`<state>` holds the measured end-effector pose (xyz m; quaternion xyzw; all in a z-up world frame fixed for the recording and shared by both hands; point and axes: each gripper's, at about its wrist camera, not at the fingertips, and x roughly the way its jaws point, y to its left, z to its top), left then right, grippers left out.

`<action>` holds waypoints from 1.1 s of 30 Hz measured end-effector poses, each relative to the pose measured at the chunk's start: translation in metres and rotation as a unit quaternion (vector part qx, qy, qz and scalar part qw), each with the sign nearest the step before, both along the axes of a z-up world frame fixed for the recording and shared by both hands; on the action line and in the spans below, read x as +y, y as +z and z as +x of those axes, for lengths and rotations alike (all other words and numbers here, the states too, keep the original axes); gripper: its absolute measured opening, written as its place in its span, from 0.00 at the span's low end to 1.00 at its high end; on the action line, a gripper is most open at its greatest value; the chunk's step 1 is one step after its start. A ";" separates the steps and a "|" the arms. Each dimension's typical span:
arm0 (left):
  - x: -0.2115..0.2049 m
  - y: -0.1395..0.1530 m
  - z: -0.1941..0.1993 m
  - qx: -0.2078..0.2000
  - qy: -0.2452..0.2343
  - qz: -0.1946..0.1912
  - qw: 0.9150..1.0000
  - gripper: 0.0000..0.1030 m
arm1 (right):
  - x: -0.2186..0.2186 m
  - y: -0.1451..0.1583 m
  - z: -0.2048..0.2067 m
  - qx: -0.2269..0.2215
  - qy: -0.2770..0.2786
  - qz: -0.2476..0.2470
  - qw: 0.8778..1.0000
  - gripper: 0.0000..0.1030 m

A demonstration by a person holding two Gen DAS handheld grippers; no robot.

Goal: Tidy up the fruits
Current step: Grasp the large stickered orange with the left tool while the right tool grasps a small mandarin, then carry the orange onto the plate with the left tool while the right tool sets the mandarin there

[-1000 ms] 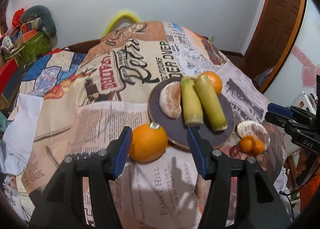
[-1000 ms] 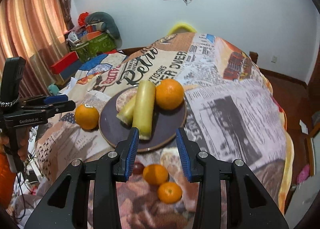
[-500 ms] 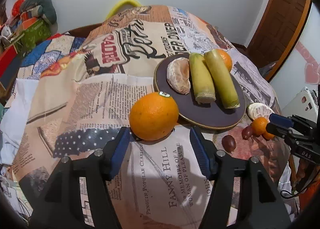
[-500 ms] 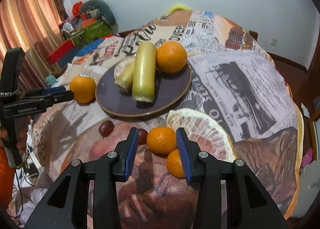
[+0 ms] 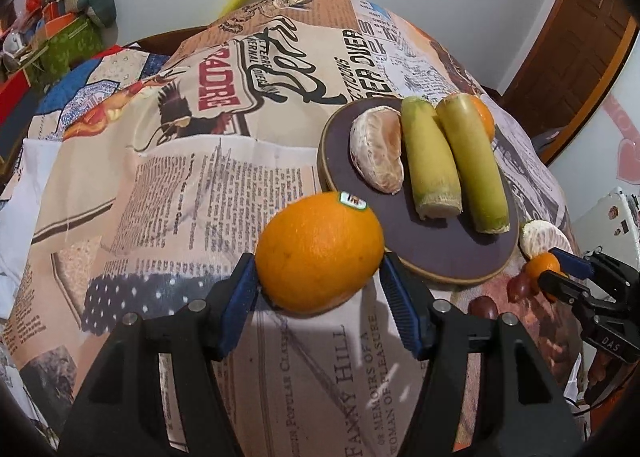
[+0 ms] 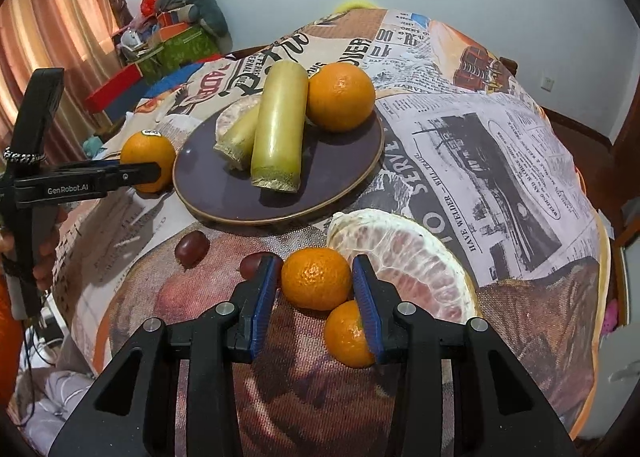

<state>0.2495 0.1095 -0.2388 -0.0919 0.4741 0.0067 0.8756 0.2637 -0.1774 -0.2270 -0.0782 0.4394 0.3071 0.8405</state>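
A large stickered orange (image 5: 319,251) lies on the printed tablecloth beside a dark round plate (image 5: 440,257). My left gripper (image 5: 318,277) is open, its blue pads on either side of the orange, touching or nearly so. The plate (image 6: 224,193) holds two sugarcane pieces (image 6: 280,129), a peeled pomelo segment (image 5: 378,155) and an orange (image 6: 341,96). My right gripper (image 6: 316,281) is open around a small mandarin (image 6: 316,277) in front of the plate. A second mandarin (image 6: 346,333) lies just nearer.
A large pomelo piece (image 6: 412,261) lies right of the mandarins. Two dark grapes (image 6: 192,247) sit left of them. The table edge drops off at left and right. Clutter (image 6: 176,37) is piled by the far wall.
Both grippers have moved forward. The left fingers now flank the large orange. The right fingers now flank the small mandarin.
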 end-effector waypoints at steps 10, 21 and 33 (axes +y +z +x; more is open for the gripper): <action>0.005 -0.002 0.004 -0.009 0.010 -0.008 1.000 0.61 | -0.004 0.007 0.001 -0.003 -0.006 0.015 1.000 0.32; -0.001 0.007 -0.011 -0.025 0.004 0.003 1.000 0.60 | -0.012 0.022 0.003 -0.017 -0.018 0.025 0.999 0.32; -0.014 0.046 -0.023 -0.082 -0.005 0.014 0.996 0.60 | -0.011 0.038 0.012 -0.042 -0.020 0.032 0.998 0.32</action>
